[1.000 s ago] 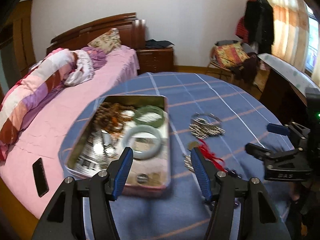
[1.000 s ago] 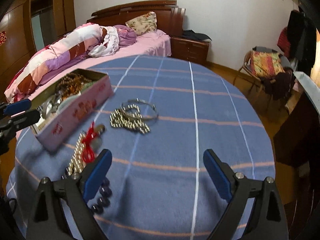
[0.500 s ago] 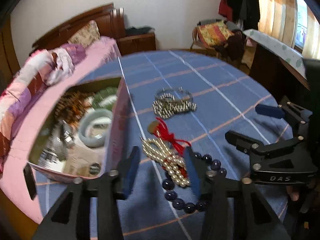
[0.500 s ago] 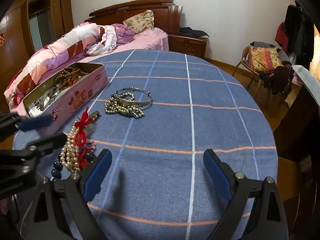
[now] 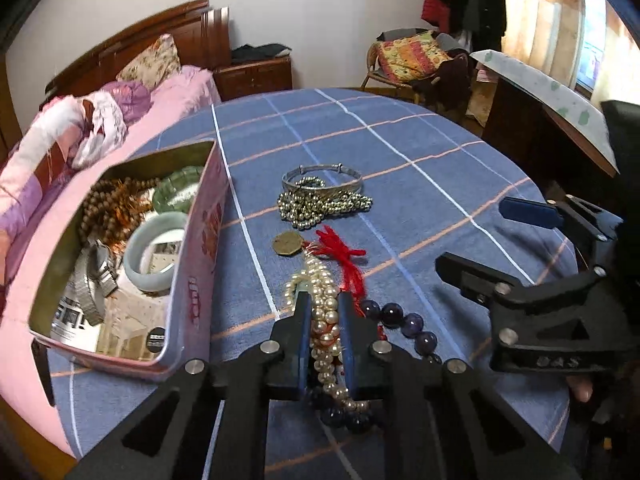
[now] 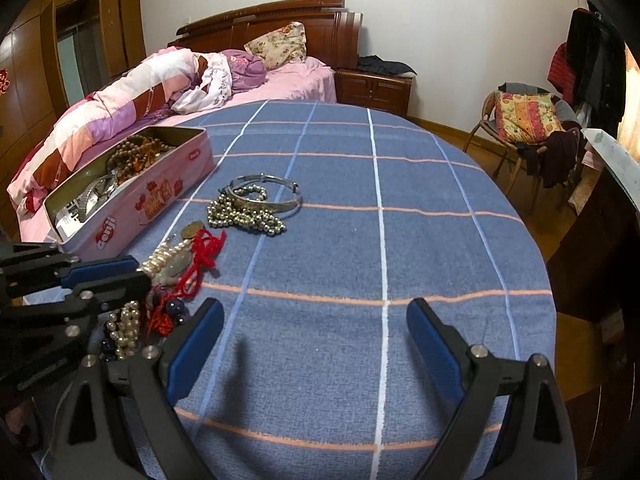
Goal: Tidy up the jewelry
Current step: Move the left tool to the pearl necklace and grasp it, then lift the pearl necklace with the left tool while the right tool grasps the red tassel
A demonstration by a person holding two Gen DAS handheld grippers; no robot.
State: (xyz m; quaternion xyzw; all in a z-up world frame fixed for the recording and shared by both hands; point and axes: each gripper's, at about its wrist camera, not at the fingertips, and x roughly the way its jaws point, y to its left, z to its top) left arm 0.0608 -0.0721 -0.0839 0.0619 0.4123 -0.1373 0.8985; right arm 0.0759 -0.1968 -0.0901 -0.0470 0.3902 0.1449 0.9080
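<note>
A pearl necklace (image 5: 316, 276) with a red tassel (image 5: 346, 256) and a bronze coin pendant (image 5: 287, 243) lies on the blue checked tablecloth (image 6: 360, 240). My left gripper (image 5: 325, 300) is closing on the pearl strand, and both pads touch it. A dark purple bead bracelet (image 5: 400, 316) lies partly under it. Further off are a silver bangle (image 5: 322, 174) and a gold bead chain (image 5: 324, 204). The pink tin (image 5: 200, 240) at the left holds bangles, wooden beads and a watch. My right gripper (image 6: 314, 308) hovers open and empty to the right of the pearls (image 6: 168, 254).
A bed (image 6: 280, 80) with a rumpled quilt runs along the table's left side, with a dark phone (image 5: 42, 372) on it near the tin. A chair (image 6: 524, 120) piled with cushions and clothes stands at the far right, and a dark desk (image 5: 540, 128) beside it.
My left gripper swung right from over the tin to the pearl necklace, dropped lower, and its jaws narrowed from wide open to gripping the strand. The right gripper stayed open and nearly still.
</note>
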